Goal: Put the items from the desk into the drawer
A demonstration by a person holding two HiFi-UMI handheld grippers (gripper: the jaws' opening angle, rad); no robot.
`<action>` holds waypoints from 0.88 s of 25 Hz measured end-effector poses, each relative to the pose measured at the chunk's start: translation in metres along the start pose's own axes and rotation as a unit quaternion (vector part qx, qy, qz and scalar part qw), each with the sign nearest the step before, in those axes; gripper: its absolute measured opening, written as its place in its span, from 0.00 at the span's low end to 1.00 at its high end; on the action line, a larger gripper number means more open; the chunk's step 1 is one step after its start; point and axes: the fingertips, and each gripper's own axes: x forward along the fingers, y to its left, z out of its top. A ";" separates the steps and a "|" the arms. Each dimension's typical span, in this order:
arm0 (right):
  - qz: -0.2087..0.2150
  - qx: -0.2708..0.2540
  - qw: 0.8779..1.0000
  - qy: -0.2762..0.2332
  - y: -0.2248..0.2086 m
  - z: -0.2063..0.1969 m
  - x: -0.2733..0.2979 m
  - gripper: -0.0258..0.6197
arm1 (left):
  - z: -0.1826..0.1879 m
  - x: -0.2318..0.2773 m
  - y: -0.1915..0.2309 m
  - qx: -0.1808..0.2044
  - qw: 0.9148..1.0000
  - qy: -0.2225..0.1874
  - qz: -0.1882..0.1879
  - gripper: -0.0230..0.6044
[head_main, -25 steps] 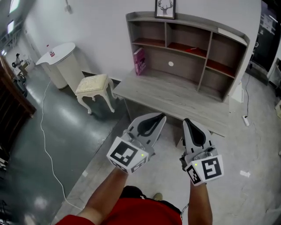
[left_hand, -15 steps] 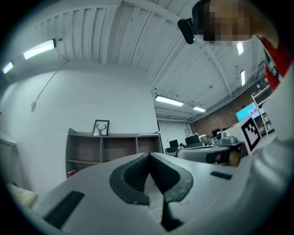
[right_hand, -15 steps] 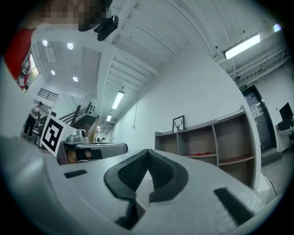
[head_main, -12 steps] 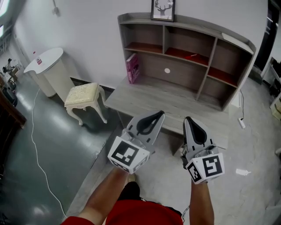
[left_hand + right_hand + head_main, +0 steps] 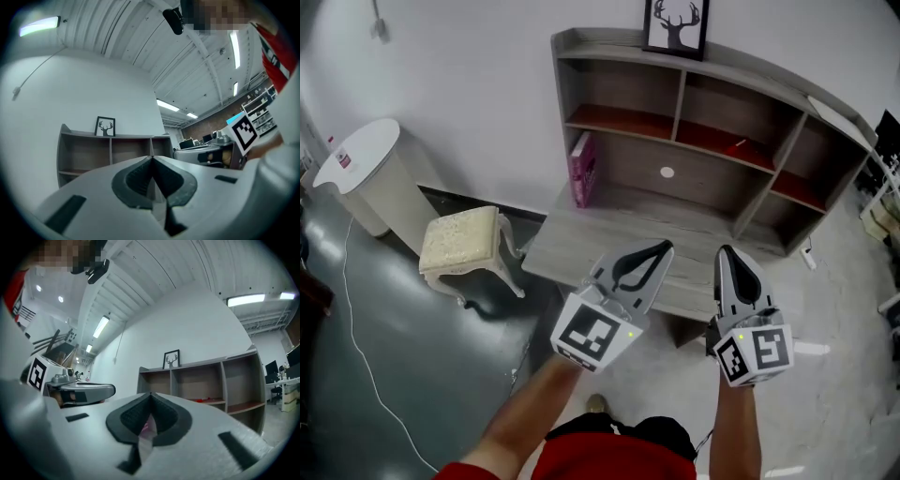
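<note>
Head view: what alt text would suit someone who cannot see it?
Seen from above, a person holds the left gripper and right gripper, both shut and empty, before a grey desk with shelves. A pink book stands on the desk, a framed deer picture tops the shelves, and a cream stool sits beside it.

The desk [image 5: 609, 234] and shelf unit [image 5: 712, 169] are seen steeply from above in the head view, mid-frame. In both gripper views the same shelf unit and framed picture [image 5: 676, 25] are viewed from low, nearly level.
</note>
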 end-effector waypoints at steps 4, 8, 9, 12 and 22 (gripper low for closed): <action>-0.026 -0.002 1.000 0.010 -0.008 -0.007 0.032 0.04 | -0.008 0.015 0.031 -0.012 1.000 0.011 -0.013 0.05; -0.055 -0.002 0.998 0.014 -0.032 -0.014 0.061 0.05 | -0.020 0.041 0.053 -0.026 1.000 0.011 -0.014 0.05; -0.060 -0.002 0.998 0.014 -0.039 -0.017 0.068 0.04 | -0.024 0.049 0.058 -0.027 1.000 0.011 -0.012 0.05; -0.072 -0.001 0.997 0.016 -0.063 -0.025 0.089 0.05 | -0.035 0.074 0.069 -0.021 1.000 0.009 -0.009 0.05; -0.091 0.000 0.995 0.035 -0.149 -0.052 0.159 0.05 | -0.067 0.167 0.100 -0.020 1.000 0.003 0.010 0.05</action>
